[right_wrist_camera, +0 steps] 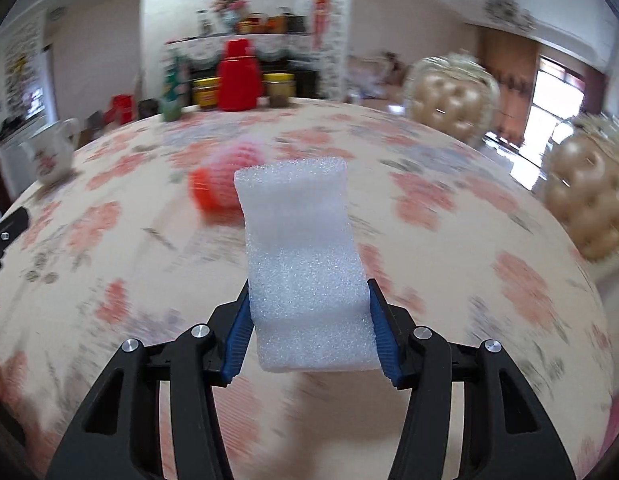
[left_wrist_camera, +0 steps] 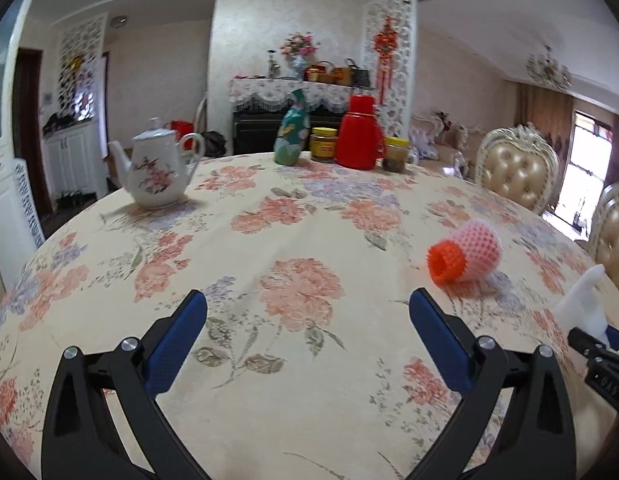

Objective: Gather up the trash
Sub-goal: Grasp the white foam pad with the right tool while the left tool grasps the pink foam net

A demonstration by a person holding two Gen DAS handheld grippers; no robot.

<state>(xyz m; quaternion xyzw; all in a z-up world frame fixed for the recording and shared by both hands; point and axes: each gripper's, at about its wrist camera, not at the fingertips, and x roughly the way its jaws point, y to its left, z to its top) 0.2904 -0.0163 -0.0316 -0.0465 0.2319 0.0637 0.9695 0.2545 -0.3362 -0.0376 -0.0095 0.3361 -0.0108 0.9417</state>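
A white foam sheet is clamped between the blue pads of my right gripper, lifted above the floral tablecloth; in the left wrist view the same white foam sheet shows at the right edge with the right gripper under it. A pink and orange foam fruit net lies on the cloth, right of my left gripper. The left gripper stands wide open over bare cloth with nothing between its fingers. In the blurred right wrist view the fruit net lies just behind the foam.
A floral teapot stands at the left of the round table. At the far edge are a green bottle, a yellow-lidded jar, a red thermos and another jar. Padded chairs stand at the right.
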